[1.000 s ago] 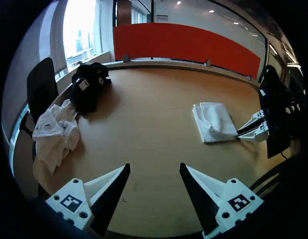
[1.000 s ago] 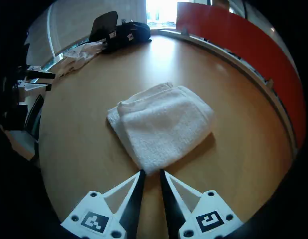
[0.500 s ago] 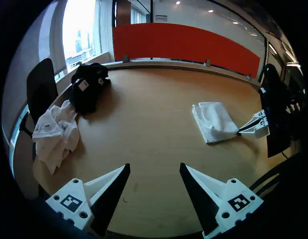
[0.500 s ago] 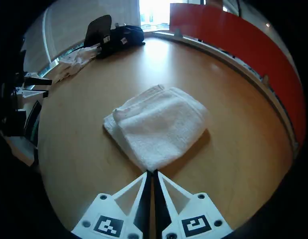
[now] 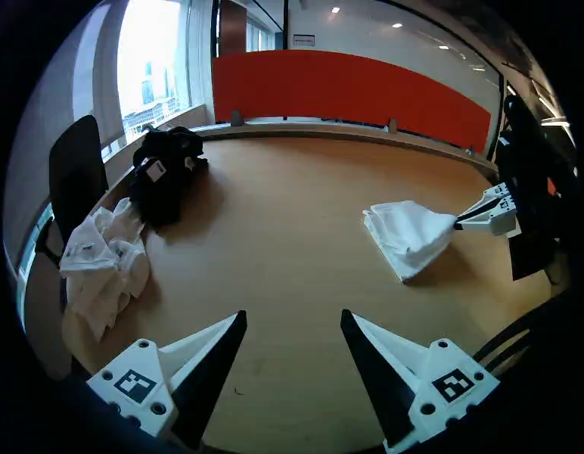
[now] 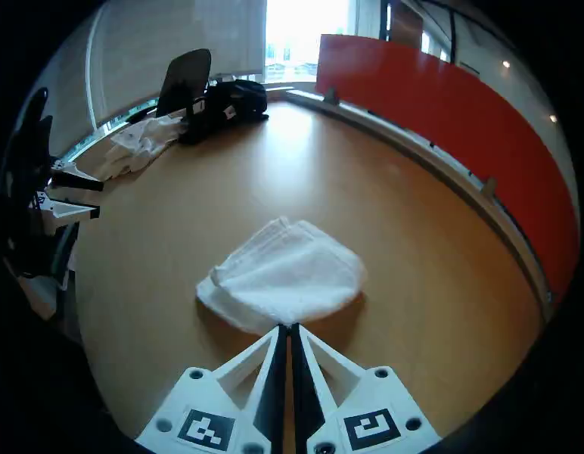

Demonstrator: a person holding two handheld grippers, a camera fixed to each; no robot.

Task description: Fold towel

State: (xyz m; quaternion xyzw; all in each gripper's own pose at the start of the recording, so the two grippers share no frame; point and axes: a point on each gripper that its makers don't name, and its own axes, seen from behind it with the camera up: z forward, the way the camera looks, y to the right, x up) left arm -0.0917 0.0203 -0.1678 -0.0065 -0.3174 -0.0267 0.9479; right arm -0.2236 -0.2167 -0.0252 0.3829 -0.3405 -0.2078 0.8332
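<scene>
Right gripper view: low in the middle of the frame, the right gripper has its fingers pressed together on the near corner of the folded white towel. The towel lies on the table with that corner raised off the wood. In the left gripper view the towel sits at the right of the frame, its pinched corner drawn up toward the right gripper. The left gripper, at the bottom of that frame, stands wide open with nothing in it, well apart from the cloth. The hold is on one corner only. If it has caught just the top layer, lifting higher could peel the fold open. A sideways pull could also drag the whole bundle along the table, since nothing pins the far side.
</scene>
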